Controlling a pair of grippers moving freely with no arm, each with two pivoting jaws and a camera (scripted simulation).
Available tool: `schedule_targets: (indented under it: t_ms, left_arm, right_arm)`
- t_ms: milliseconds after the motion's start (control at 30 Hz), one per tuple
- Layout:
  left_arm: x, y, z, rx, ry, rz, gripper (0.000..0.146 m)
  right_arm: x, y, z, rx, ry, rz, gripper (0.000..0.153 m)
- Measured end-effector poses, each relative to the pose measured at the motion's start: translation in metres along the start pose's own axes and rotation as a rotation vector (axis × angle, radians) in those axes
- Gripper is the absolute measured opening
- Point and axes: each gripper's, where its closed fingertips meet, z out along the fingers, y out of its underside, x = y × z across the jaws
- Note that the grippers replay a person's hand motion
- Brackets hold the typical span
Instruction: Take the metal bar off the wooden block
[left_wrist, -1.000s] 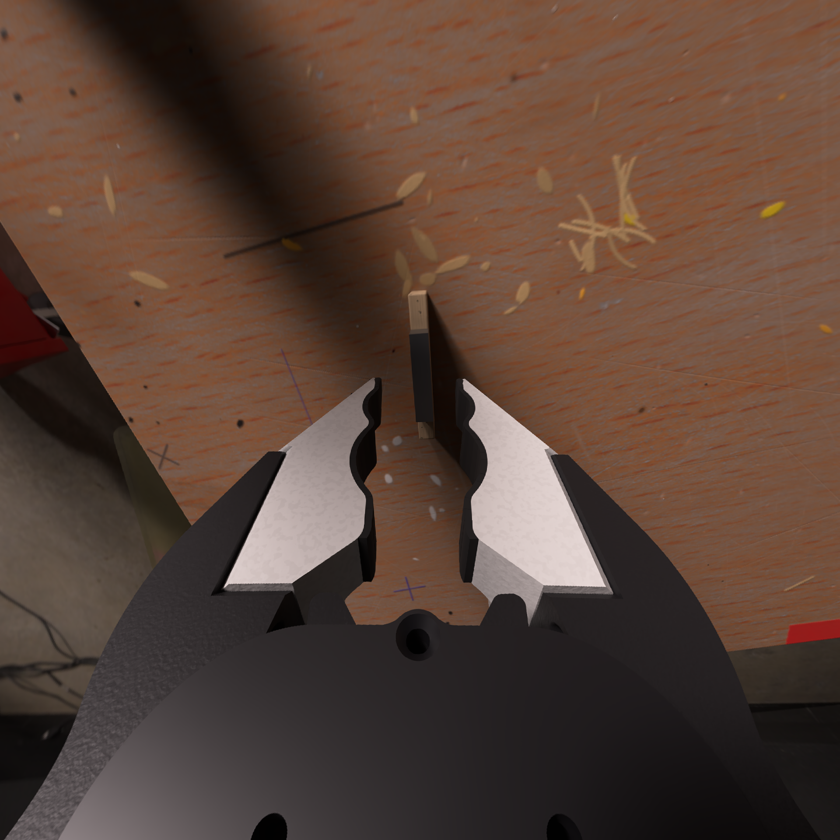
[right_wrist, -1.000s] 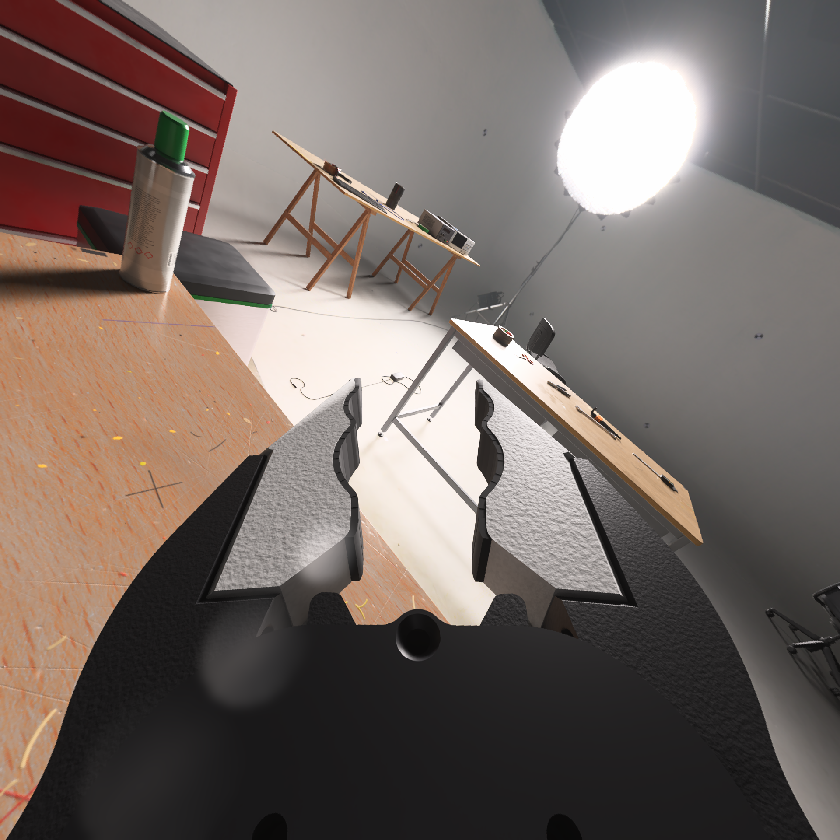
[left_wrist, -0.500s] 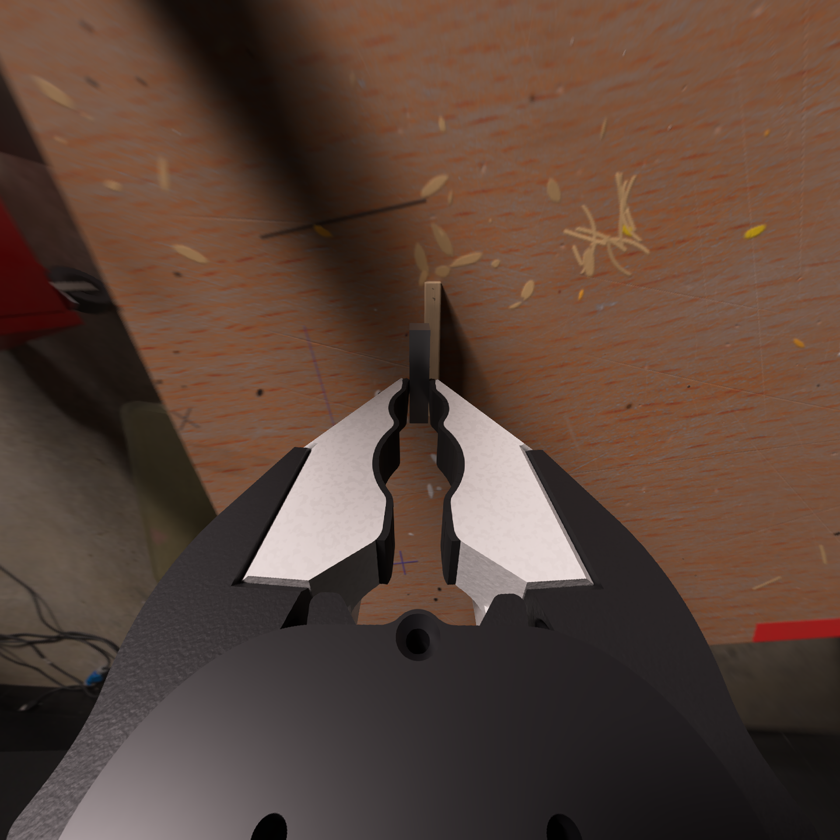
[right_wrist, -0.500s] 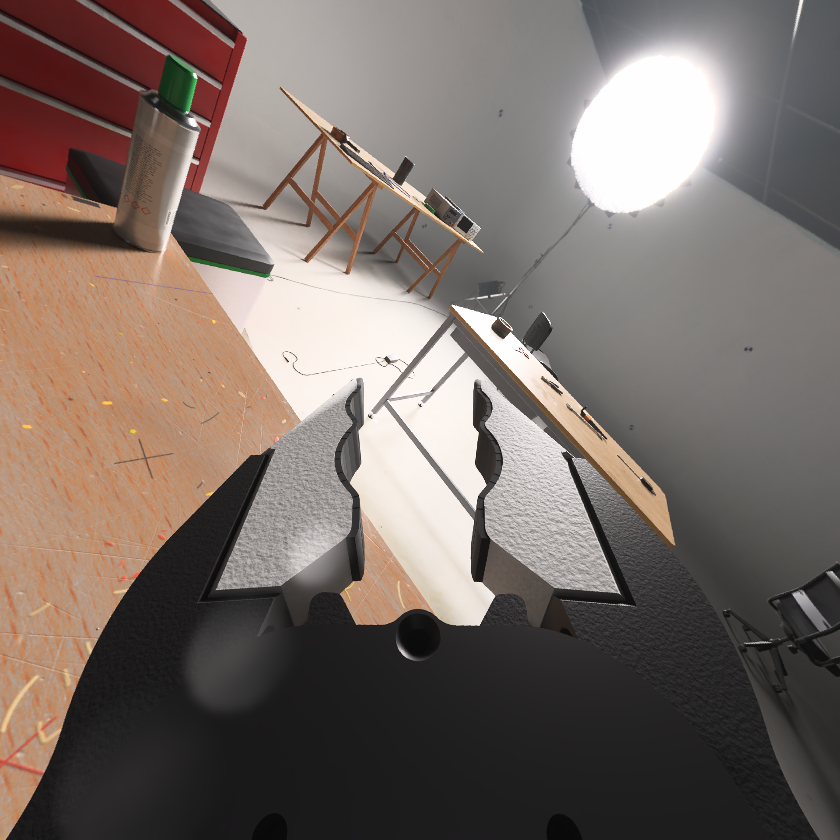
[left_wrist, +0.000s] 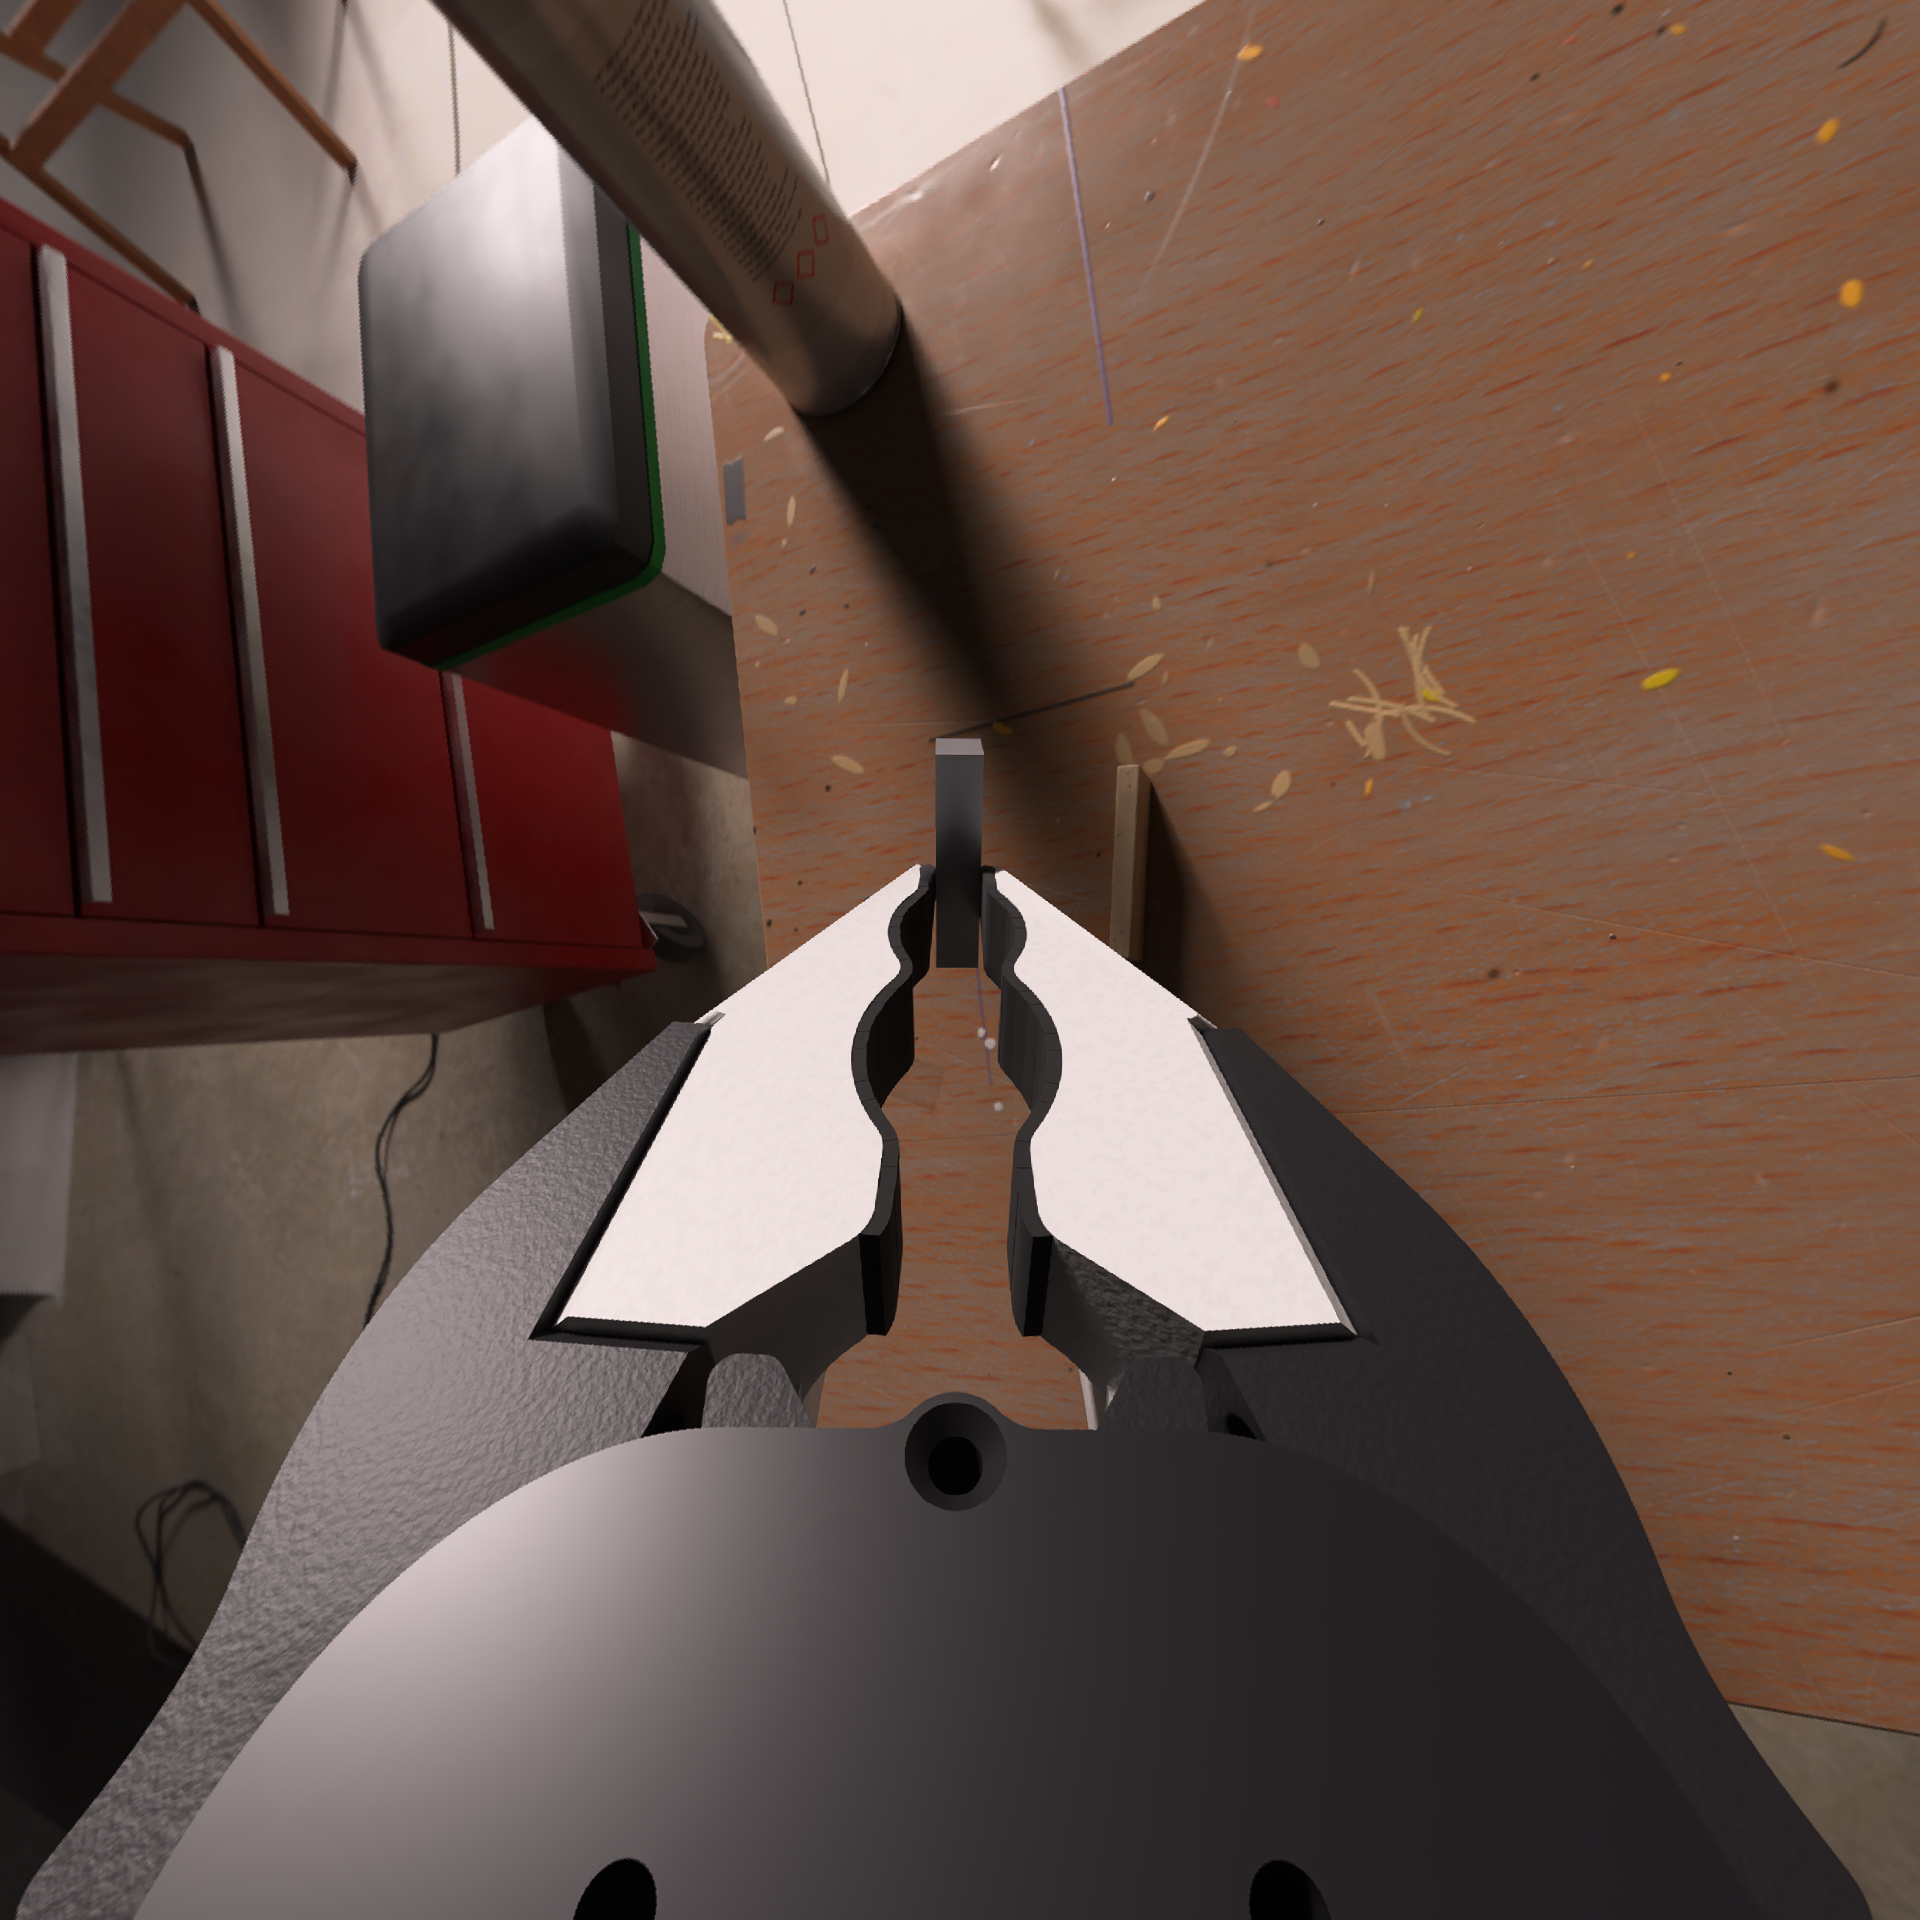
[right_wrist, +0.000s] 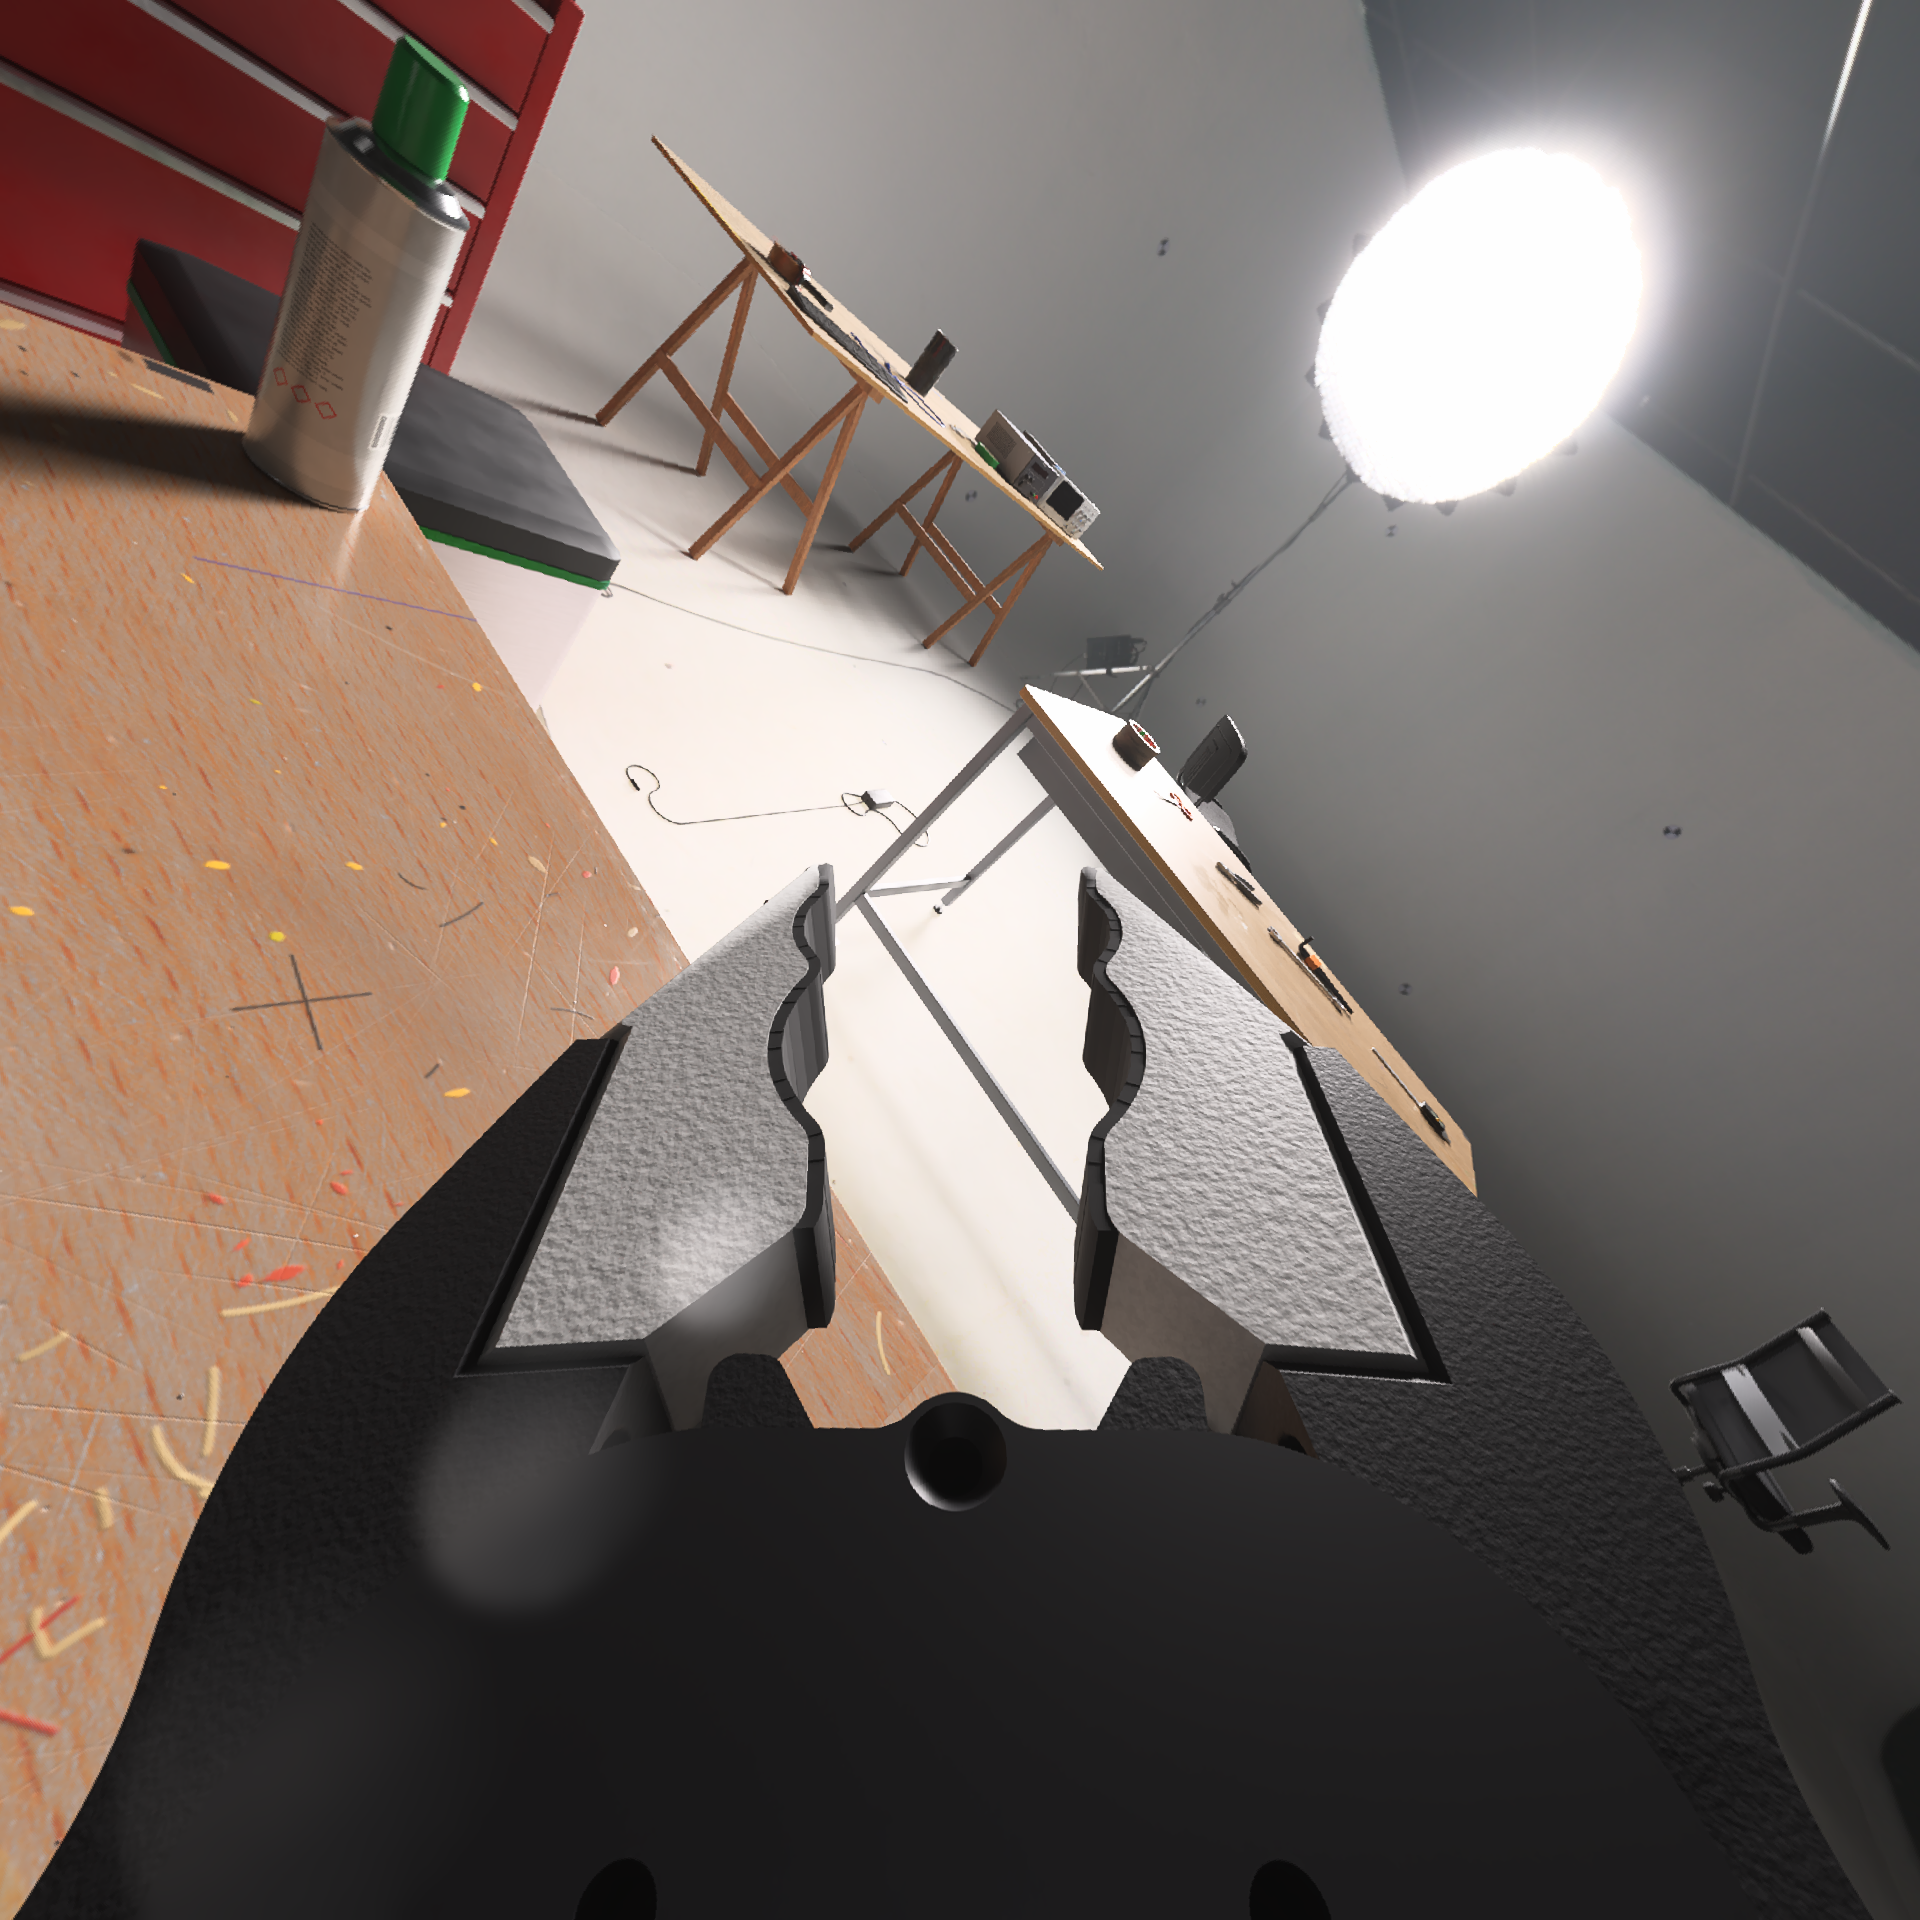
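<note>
- In the left wrist view, the dark grey rectangular metal bar (left_wrist: 957, 831) is being held between the tips of the left gripper (left_wrist: 958, 883), whose fingers are being kept narrow around the bar's near end.
- The thin pale wooden block (left_wrist: 1130, 862) is being left on the scuffed orange-brown wooden desk (left_wrist: 1507, 1039), apart from the bar and just to its right, so the bar is judged to be off the block already.
- Only the fingertips are being used, so a slip or a swing of the bar is being risked if it is moved quickly.
- The tall silver spray can (left_wrist: 727, 177) is being seen standing near the desk's far edge, with the red drawer cabinet (left_wrist: 260, 623) and a black pad with a green edge (left_wrist: 499, 416) beyond; a knock against the can is being risked by a far reach.
- In the right wrist view, the right gripper (right_wrist: 956, 914) is being held with its fingers wide and nothing between them, pointed past the desk edge toward the room.
- Neither bar nor block is being shown there, so no help is on hand if the bar is dropped.
</note>
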Motion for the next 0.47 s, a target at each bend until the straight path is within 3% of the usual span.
schedule_targets:
  t_ms: [133,267,467]
  left_arm:
    - [0.011,-0.005,0.003,0.02,0.051,0.042,0.008]
    - [0.026,0.003,0.022,-0.067,0.141,0.104,0.008]
    - [0.025,0.01,0.049,-0.135,0.19,0.069,0.008]
  right_arm:
    - [-0.003,0.0,0.001,-0.008,-0.01,-0.013,0.047]
    - [-0.008,-0.001,0.003,-0.014,-0.02,-0.036,0.047]
    - [-0.009,0.001,0.005,-0.025,-0.024,-0.044,0.046]
